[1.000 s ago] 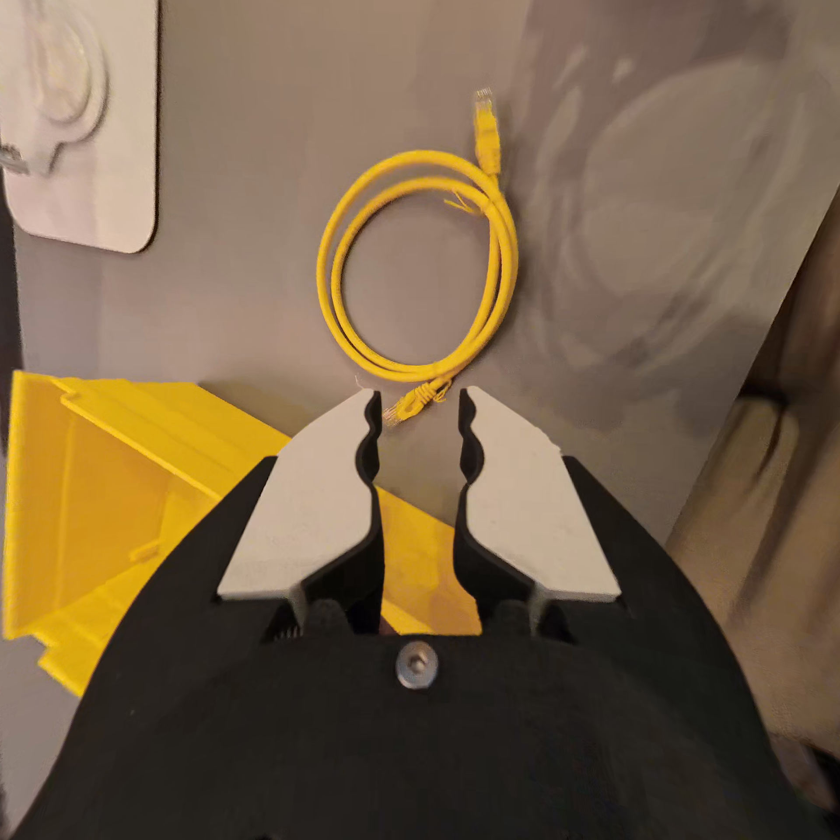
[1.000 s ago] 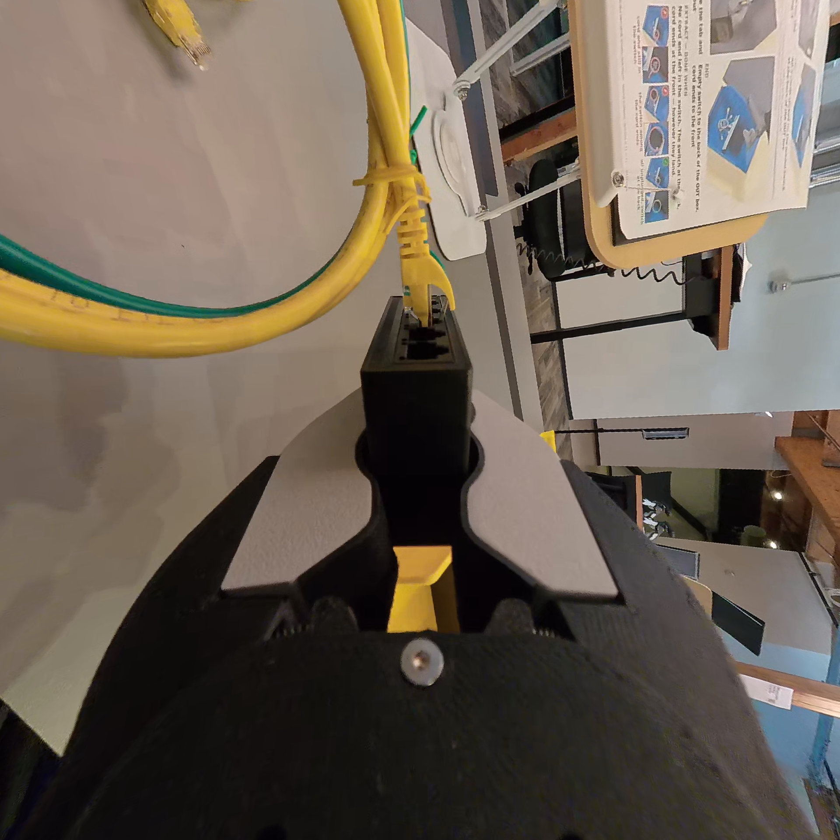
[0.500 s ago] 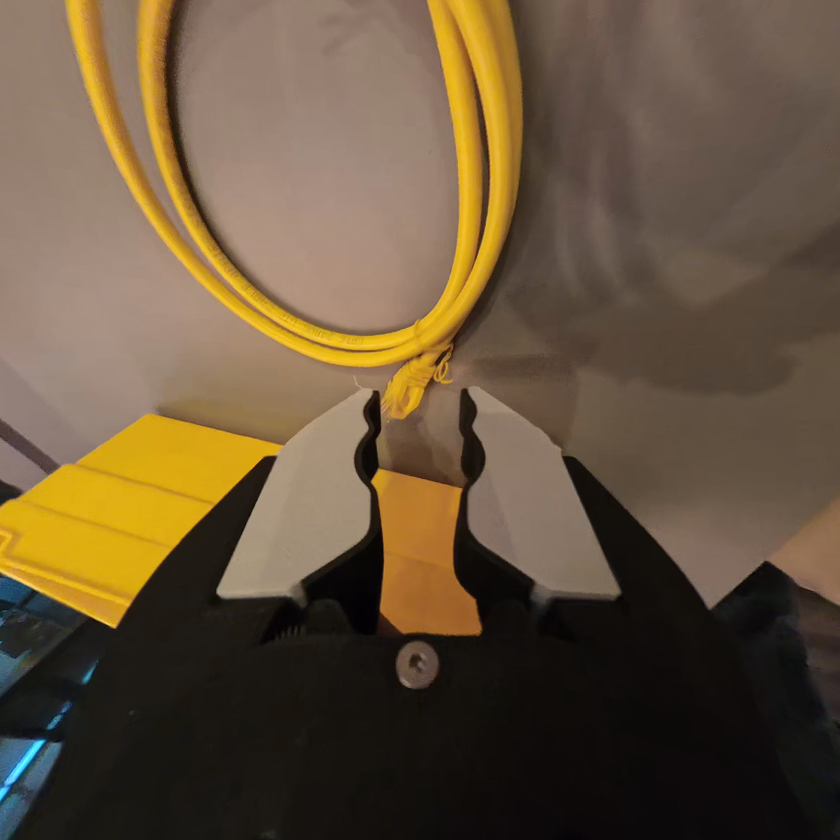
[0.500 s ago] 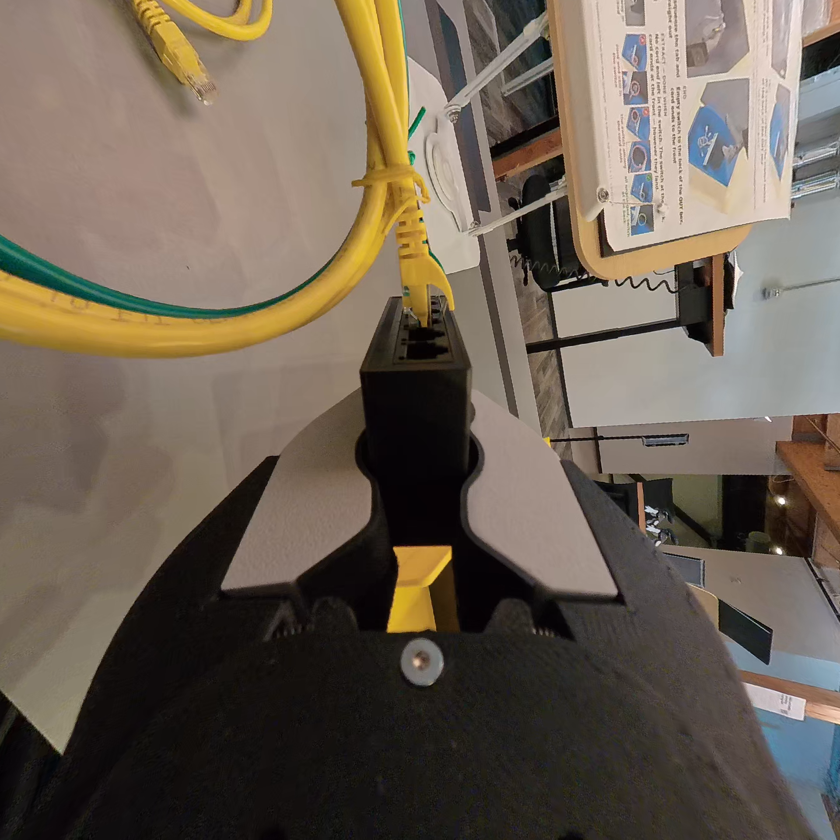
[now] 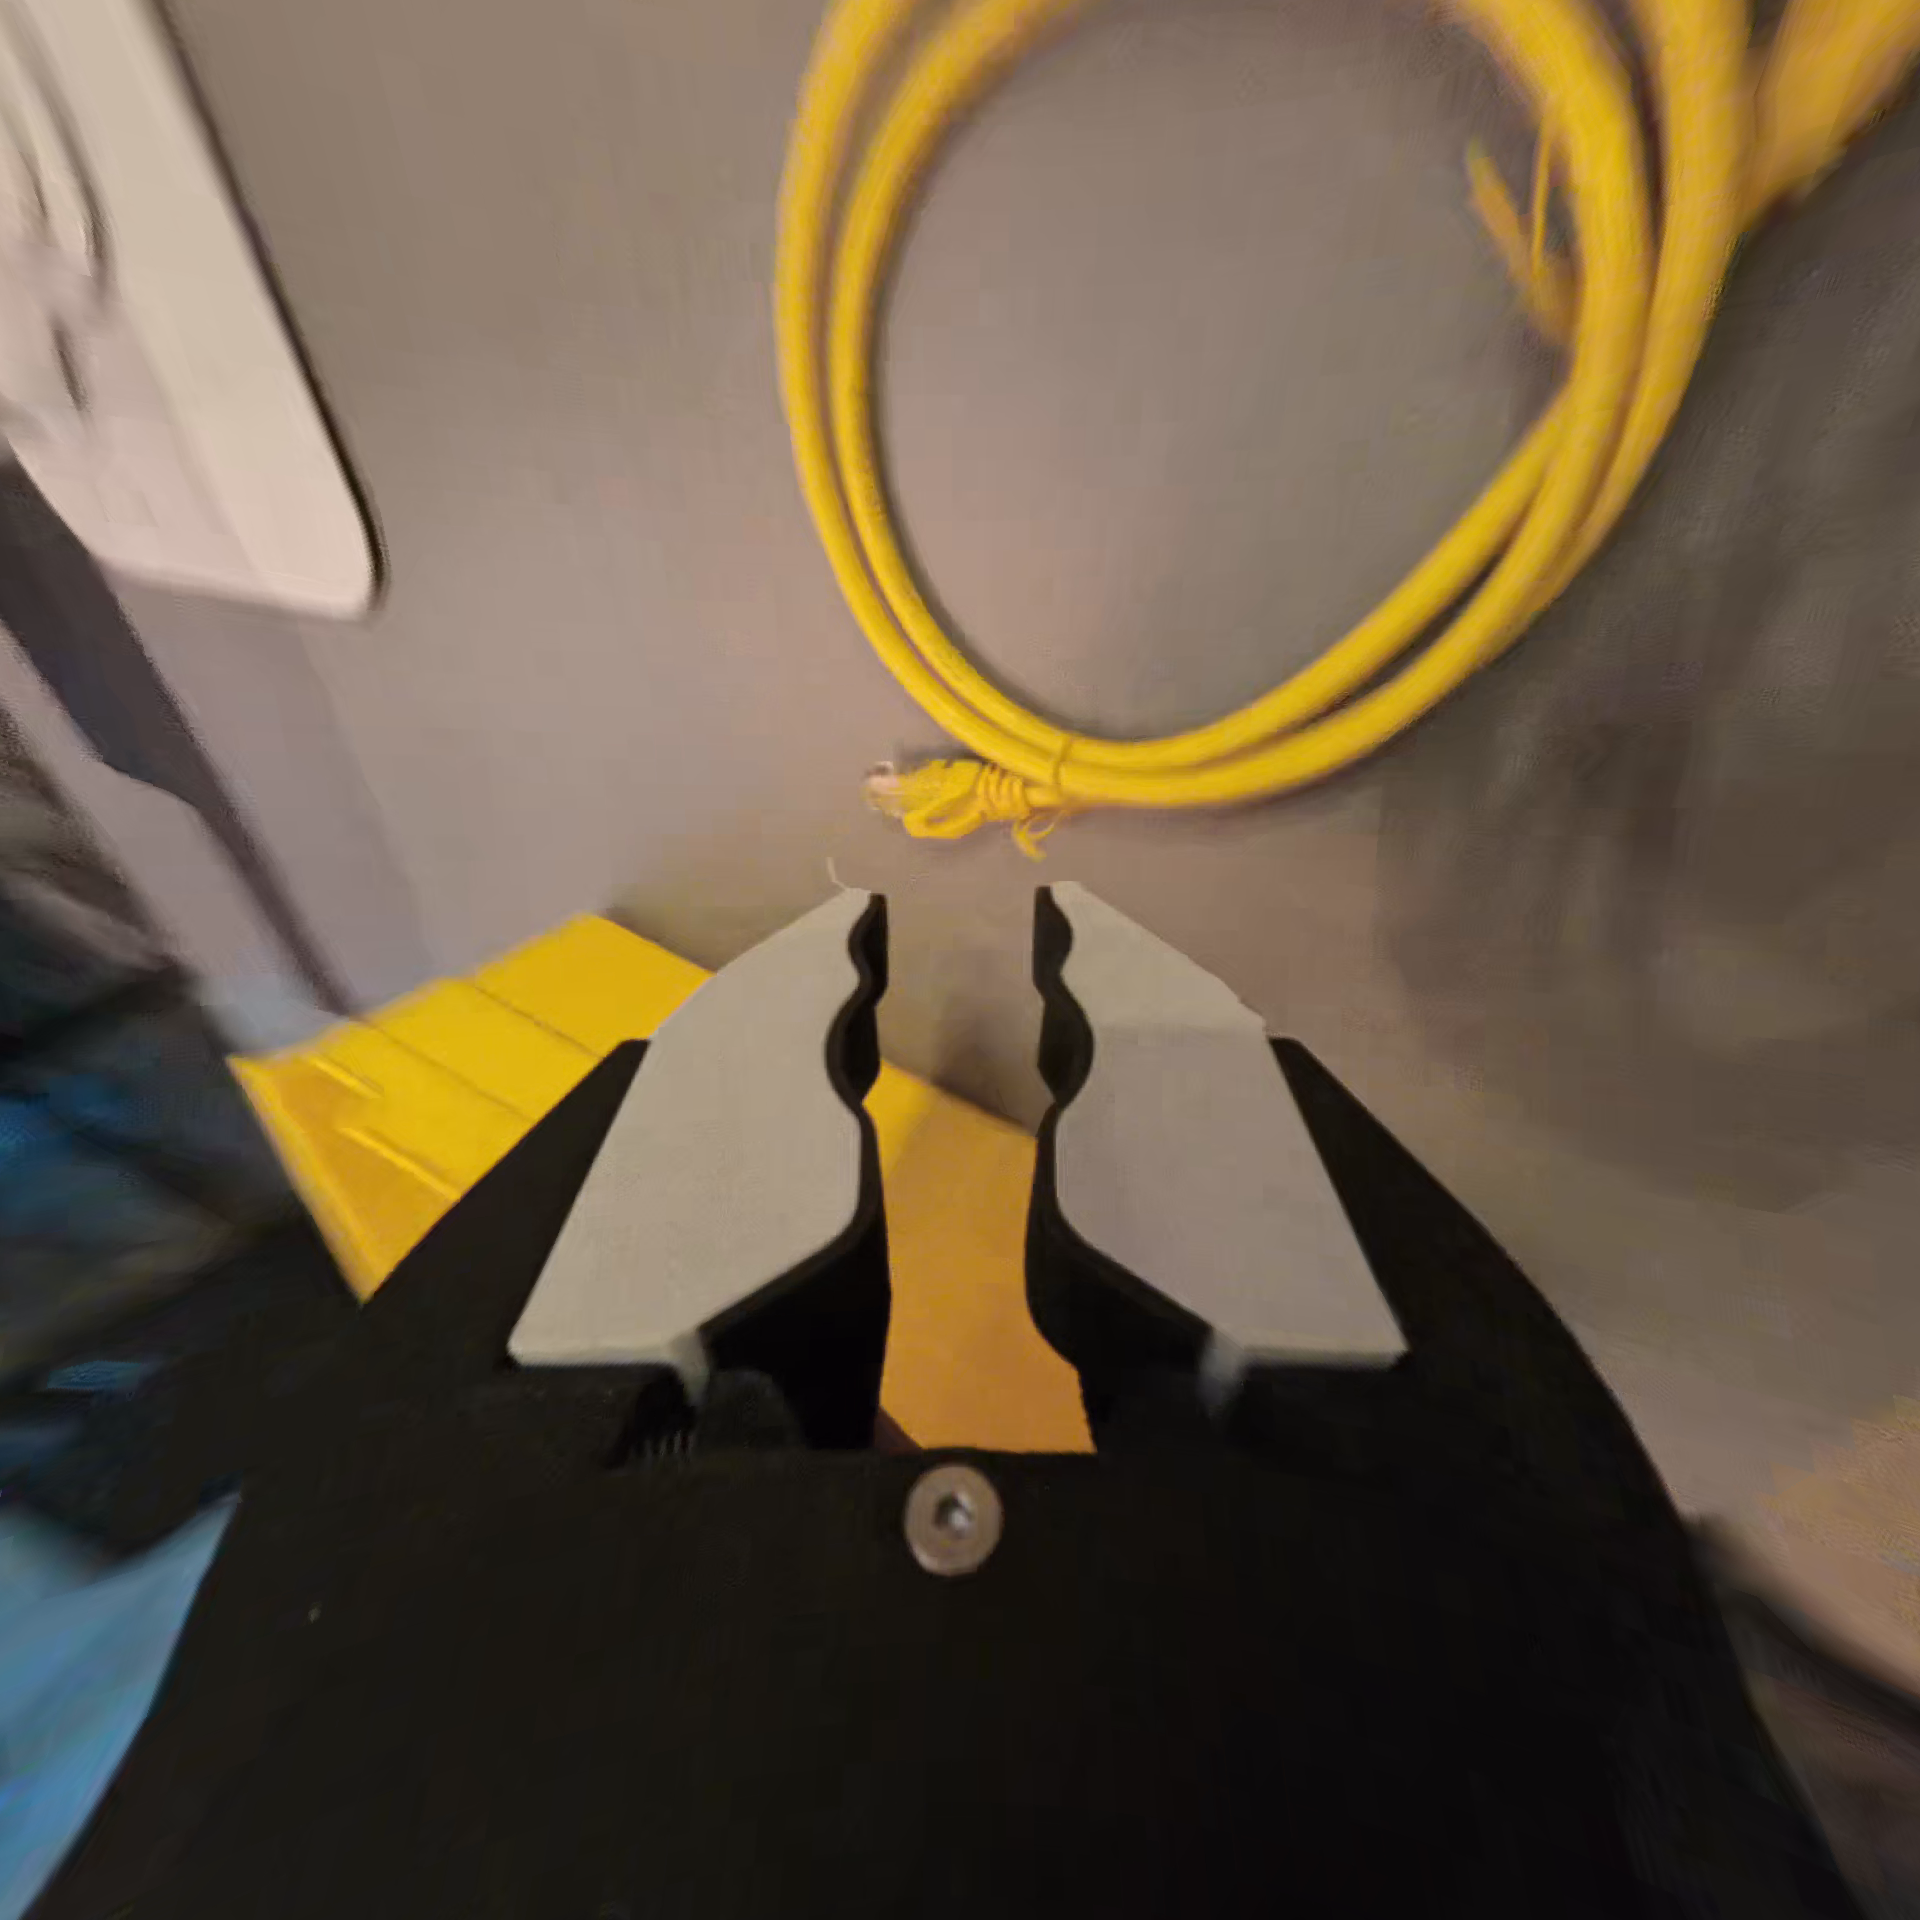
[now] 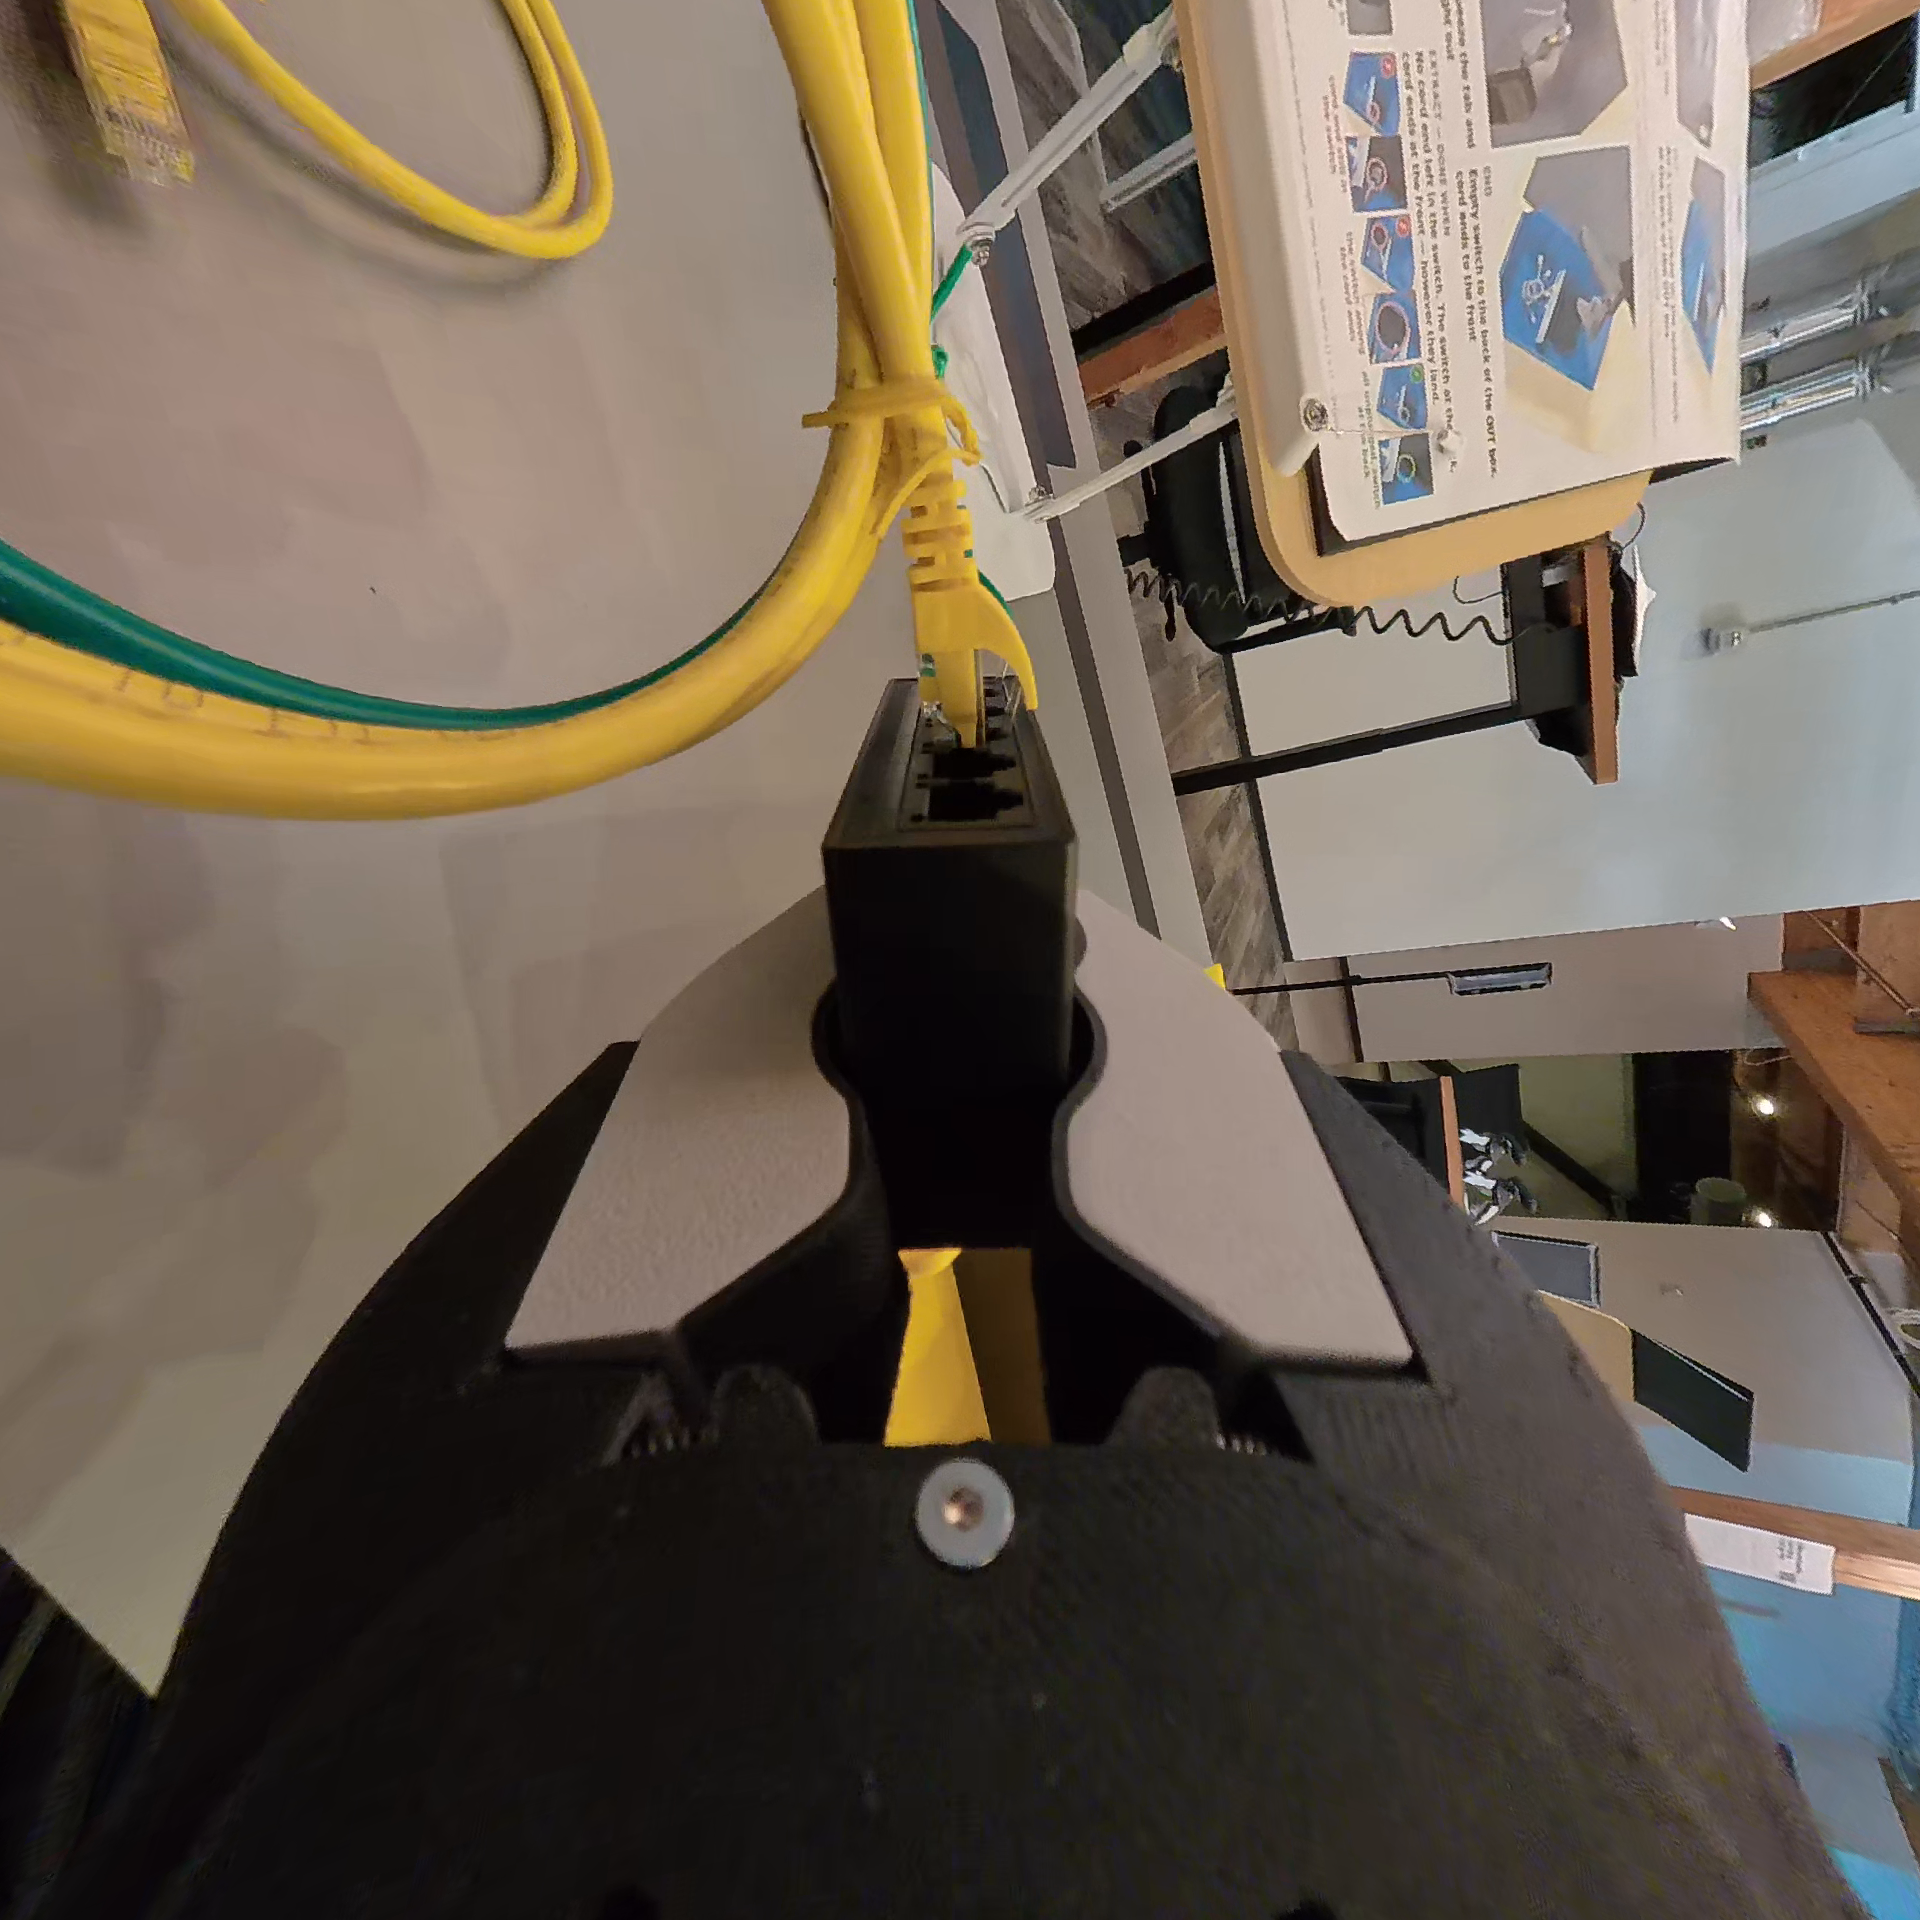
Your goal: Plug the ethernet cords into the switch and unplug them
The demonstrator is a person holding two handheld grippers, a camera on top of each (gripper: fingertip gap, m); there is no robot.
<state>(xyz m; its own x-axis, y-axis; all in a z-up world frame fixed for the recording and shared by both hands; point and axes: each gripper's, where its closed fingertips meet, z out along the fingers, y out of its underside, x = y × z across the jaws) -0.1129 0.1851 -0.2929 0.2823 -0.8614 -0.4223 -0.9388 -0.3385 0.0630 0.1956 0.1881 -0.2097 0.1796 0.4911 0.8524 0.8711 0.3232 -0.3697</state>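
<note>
Switch (image 6: 951, 935) clenched in right gripper (image 6: 951, 1023), yellow cord (image 6: 940, 561) plugged in. Left gripper (image 5: 958, 899) released, bare table (image 5: 582, 416) around; coiled cord's plug (image 5: 920, 795) now just beyond fingertips, previously between.

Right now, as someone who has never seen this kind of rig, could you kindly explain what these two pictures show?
A person holds a two-finger gripper in each hand, and each picture comes from a camera looking along that gripper's fingers. In the left wrist view, the left gripper is open and empty, just short of the plug of a coiled yellow cord on the grey table; a yellow bin sits beneath. In the right wrist view, the right gripper clamps a black switch with another yellow cord plugged in.
</note>
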